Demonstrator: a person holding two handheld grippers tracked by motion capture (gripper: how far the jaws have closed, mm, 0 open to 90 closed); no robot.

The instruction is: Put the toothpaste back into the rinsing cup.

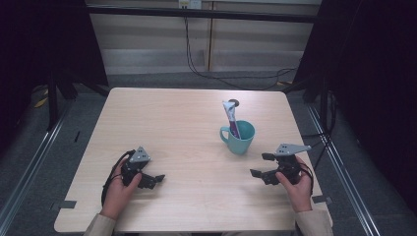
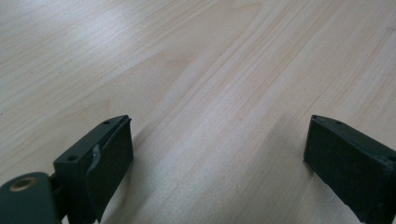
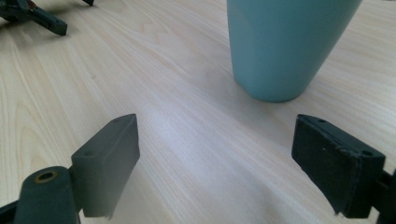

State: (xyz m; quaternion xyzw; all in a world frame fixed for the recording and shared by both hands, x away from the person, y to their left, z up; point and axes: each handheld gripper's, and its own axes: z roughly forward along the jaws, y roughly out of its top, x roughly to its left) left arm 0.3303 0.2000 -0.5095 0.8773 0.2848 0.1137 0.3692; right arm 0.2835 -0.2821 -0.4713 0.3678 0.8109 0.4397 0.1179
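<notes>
We see a light wooden surface (image 1: 187, 123) with a teal mug (image 1: 239, 137) standing upright right of its middle, handle toward the left. A white and purple tube (image 1: 230, 118) leans inside the mug, its flat crimped end sticking up above the rim.

Near the front edge, the left hand-held gripper (image 1: 156, 179) rests low over the bare wood in the person's left hand (image 1: 118, 189), well apart from the mug. In the left gripper view its jaws stand wide apart with nothing between them.

The right hand-held gripper (image 1: 261, 165) sits in the right hand (image 1: 297, 187), near the mug on its right and pointing left. In the right gripper view its jaws are likewise spread wide and empty, with the mug's base just ahead, not touching either one.
</notes>
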